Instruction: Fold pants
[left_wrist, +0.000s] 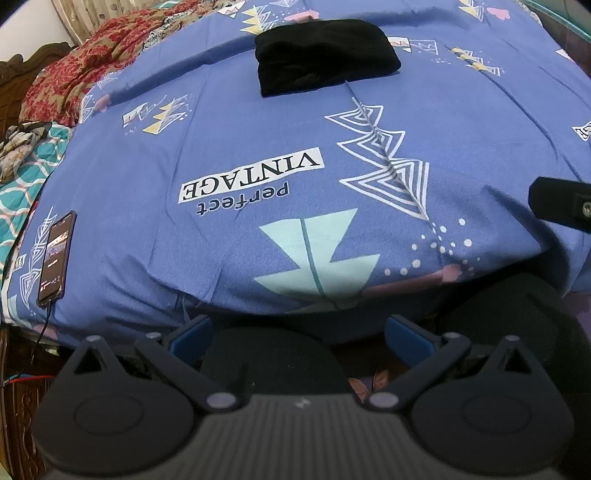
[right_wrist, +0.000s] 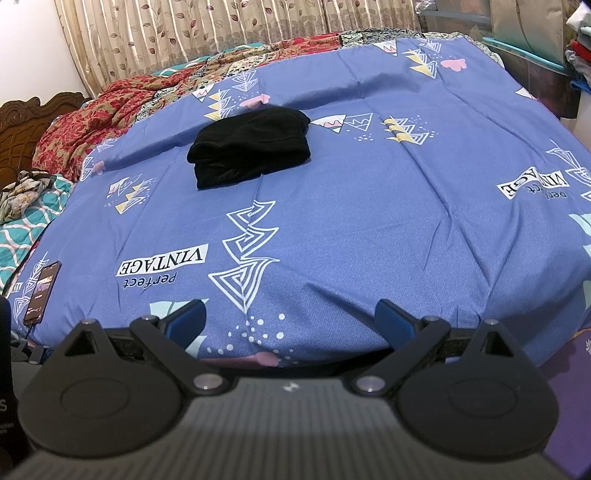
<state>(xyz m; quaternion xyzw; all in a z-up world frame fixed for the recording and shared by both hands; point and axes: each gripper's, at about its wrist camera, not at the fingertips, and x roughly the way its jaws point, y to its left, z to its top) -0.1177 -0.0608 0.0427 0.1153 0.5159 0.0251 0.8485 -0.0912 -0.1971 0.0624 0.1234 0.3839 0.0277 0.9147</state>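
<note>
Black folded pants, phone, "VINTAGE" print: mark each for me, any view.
Black folded pants (right_wrist: 251, 146): right wrist view, middle of the top fold.
Phone (left_wrist: 57, 254): left wrist view, centre of the lit screen.
"VINTAGE" print (left_wrist: 251, 175): left wrist view, middle of the white label on the blue bedsheet (left_wrist: 480, 129).

Blue printed bed (right_wrist: 369, 229); folded black pants (right_wrist: 251, 142), phone (right_wrist: 42, 291), red quilt (right_wrist: 122, 107)

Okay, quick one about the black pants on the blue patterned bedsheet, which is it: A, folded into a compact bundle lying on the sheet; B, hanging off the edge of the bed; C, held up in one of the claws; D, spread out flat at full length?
A: the black fabric pants lie as a compact folded bundle on the blue patterned bedsheet, while the left claw and right claw are both open, empty and well short of them.
</note>
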